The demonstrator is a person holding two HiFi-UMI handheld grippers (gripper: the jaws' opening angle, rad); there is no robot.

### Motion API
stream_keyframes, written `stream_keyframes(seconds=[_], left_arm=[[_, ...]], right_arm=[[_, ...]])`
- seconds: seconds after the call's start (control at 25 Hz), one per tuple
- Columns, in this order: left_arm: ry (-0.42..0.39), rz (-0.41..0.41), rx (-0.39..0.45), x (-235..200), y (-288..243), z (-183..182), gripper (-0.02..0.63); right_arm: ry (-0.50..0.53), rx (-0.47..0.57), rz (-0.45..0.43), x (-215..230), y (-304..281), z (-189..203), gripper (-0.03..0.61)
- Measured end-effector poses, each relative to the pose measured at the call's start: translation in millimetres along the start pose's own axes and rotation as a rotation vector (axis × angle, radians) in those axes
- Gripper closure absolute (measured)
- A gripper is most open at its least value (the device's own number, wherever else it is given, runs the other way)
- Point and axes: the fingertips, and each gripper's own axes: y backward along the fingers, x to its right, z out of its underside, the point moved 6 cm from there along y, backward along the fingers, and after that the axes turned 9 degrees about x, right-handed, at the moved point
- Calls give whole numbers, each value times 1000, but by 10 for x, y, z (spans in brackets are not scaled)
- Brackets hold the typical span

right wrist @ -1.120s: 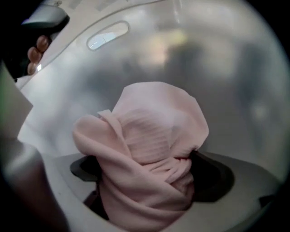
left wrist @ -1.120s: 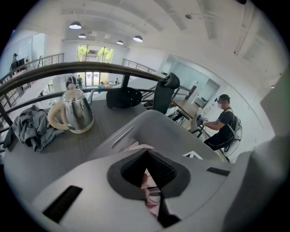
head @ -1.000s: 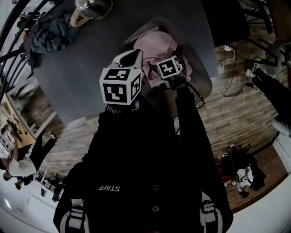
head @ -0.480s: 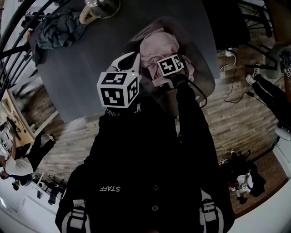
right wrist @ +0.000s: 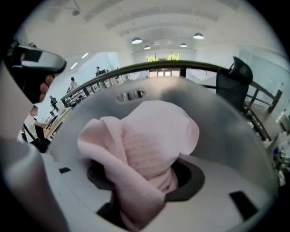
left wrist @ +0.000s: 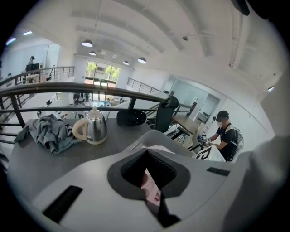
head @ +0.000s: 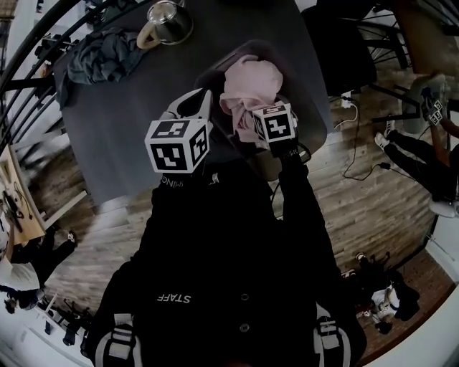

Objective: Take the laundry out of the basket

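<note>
Right tool (right wrist: 142, 181) has just been closing its jaws and pinches a pink cloth (right wrist: 145, 145), bunched above the basket (right wrist: 222, 113) beneath it. Left tool (left wrist: 147, 152) holds its jaws together, seemingly on nothing. Beyond it a grey garment (left wrist: 47, 131) lies on the surface (left wrist: 90, 154), likely out already. No other laundry shows in the basket, though the cloth hides part of its floor; carrying this piece clear seems all that remains.

Grey table (head: 122, 122); on it a kettle (head: 168, 20), a crumpled grey garment (head: 100, 57), a laundry basket (right wrist: 213, 113)
</note>
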Motion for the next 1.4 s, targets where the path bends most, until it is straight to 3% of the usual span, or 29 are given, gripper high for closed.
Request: stream_keyframes(seconds=[0.24,0.44,0.64,1.08,1.4], left_arm=[[-29,2,113,81,279,-238,612],[-103,23,246,251,511,-534,612],[-158,57,353,455,699,-767,612],[-216,82,496,699,916,-1128,612],[-256,61,569,780,1004,-1318,612]], right_arm=[[-20,258,53,-179,836,-489,295],[-75,493,104,-321,1483,-823,292],[-99,658,161,-402,1987,-1074,291],[-90,881,251,-404,2675,-1458,287],[-45,975,278,-478,2906,-1693,287]])
